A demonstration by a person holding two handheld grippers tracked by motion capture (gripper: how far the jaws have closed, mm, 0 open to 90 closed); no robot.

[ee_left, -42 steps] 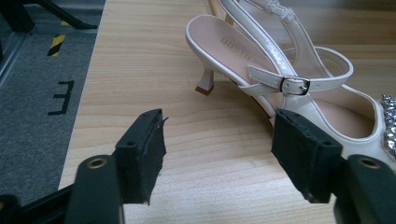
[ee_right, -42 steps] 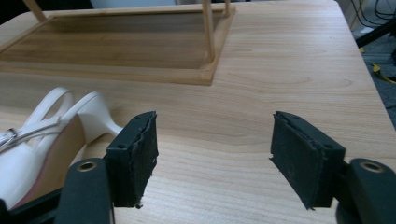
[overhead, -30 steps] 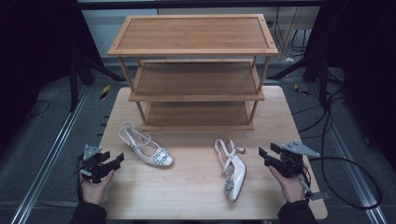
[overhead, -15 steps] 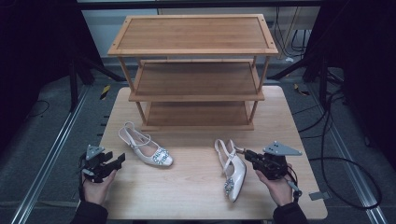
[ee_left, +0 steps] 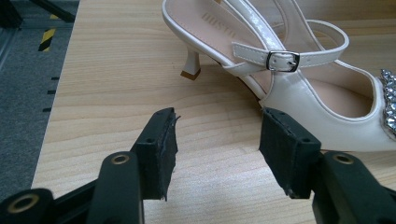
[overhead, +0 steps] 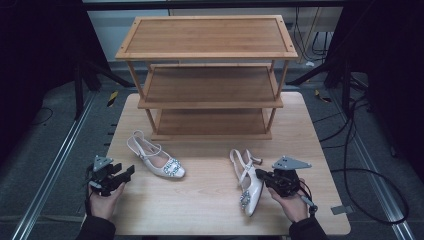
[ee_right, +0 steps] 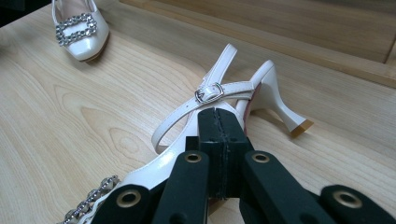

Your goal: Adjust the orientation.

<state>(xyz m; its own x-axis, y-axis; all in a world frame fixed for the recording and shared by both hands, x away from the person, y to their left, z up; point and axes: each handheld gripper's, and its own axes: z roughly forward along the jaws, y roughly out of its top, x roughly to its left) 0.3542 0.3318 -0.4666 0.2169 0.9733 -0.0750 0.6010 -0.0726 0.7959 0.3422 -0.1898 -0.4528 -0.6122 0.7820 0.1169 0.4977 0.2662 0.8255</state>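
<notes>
The right-hand white slingback shoe (overhead: 248,182) is laid on the desk (overhead: 200,210) in front of the wooden shoe rack (overhead: 209,75), its long axis running nearly straight away from the rack, with the jewelled toe toward the desk's near edge and the heel toward the rack. The right claw (overhead: 263,174) is seen with its jaws brought together; in the right gripper view they have just been closing and are pressed shut at the shoe's side wall (ee_right: 163,165), though whether the rim is pinched between them is hidden.

The other white shoe (overhead: 156,157) is placed left of the first, in front of the rack's left post, toe pointing right and toward the near edge. The left claw (overhead: 123,172) is held just beside it, jaws apart, with nothing between them. The rack's three shelves are bare.
</notes>
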